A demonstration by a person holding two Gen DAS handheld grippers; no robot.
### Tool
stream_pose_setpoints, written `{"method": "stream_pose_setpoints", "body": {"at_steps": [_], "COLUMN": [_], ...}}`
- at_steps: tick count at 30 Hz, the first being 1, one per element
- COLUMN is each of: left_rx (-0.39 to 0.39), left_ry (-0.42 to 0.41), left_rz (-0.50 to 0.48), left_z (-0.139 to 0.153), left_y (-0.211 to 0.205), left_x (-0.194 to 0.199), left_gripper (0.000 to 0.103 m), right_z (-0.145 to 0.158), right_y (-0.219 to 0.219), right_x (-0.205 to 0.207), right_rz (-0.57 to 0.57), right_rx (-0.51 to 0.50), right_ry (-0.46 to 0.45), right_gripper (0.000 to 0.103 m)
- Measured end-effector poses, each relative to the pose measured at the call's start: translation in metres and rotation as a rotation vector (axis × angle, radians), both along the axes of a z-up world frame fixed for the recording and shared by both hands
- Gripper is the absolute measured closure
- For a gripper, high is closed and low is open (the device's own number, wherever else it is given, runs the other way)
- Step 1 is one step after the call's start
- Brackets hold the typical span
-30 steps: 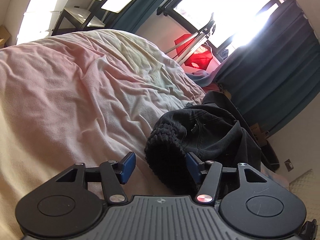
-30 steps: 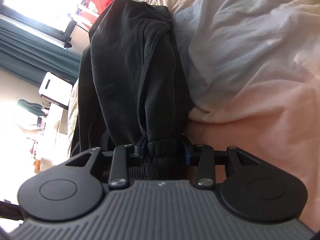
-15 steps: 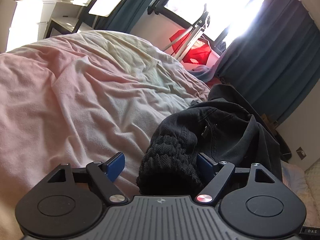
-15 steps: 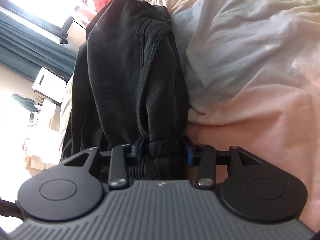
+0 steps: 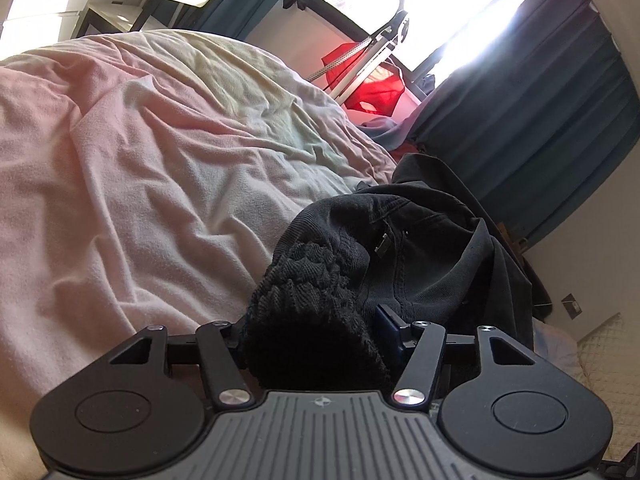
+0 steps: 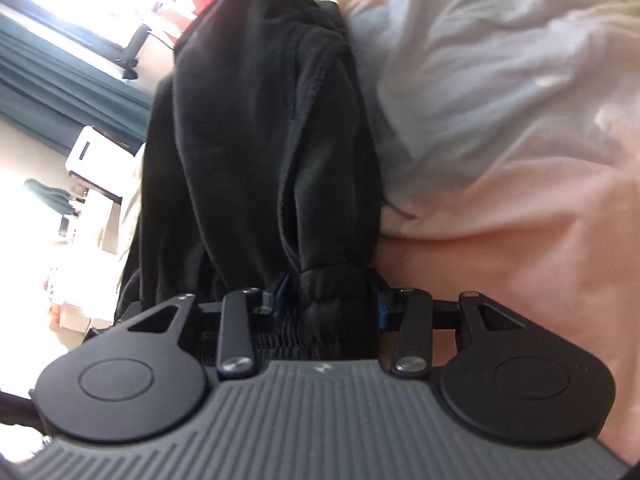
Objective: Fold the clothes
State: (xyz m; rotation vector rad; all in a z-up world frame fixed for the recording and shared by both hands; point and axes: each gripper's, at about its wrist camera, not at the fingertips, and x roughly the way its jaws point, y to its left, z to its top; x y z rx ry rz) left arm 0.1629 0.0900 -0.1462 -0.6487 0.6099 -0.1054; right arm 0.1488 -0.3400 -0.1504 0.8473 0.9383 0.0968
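Black cotton trousers (image 5: 432, 248) lie bunched on the pink-and-cream blanketed bed (image 5: 140, 184) ahead of us. Our left tongs (image 5: 316, 332) are closing around their ribbed knit cuff (image 5: 308, 300); our right tongs (image 6: 330, 296) clamp another gathered cuff (image 6: 332, 292).

The left gripper (image 5: 314, 334) points down at a slant. Its jaws are closing, with a thick bunch of knit black cloth between them, and the blue pads sit against its sides. The right gripper (image 6: 330, 298) tips down more steeply. Its jaws squeeze a bunched black cuff from both sides.
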Motion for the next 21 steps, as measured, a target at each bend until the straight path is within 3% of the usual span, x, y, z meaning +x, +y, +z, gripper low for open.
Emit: {"method": "stream_pose_setpoints", "body": {"at_steps": [2, 3, 5, 7, 13, 16, 21], "left_rx": [0.032, 0.052, 0.083, 0.107, 0.133, 0.166, 0.270], "left_ry": [-0.014, -0.024, -0.042, -0.061, -0.115, -0.159, -0.156], "left_rz": [0.000, 0.002, 0.004, 0.010, 0.055, 0.077, 0.134], "left_z": [0.001, 0.002, 0.007, 0.016, 0.064, 0.095, 0.154], "left_y": [-0.004, -0.006, -0.009, -0.011, 0.007, 0.035, 0.117], "left_x": [0.001, 0.002, 0.003, 0.003, 0.024, 0.043, 0.088], "left_gripper": [0.052, 0.063, 0.075, 0.079, 0.085, 0.086, 0.086], "right_z": [-0.002, 0.002, 0.011, 0.018, 0.034, 0.040, 0.043], "right_y": [0.000, 0.003, 0.009, 0.011, 0.047, 0.087, 0.197], "right_x": [0.001, 0.000, -0.003, -0.012, -0.039, -0.045, -0.032], "right_rz": [0.001, 0.013, 0.033, 0.012, -0.027, -0.008, 0.156], "right_rx": [0.007, -0.010, -0.039, -0.018, 0.068, 0.166, 0.316], "right_ry": [-0.007, -0.028, -0.069, -0.105, -0.180, -0.223, -0.260], "right_gripper": [0.060, 0.061, 0.073, 0.078, 0.080, 0.080, 0.081]}}
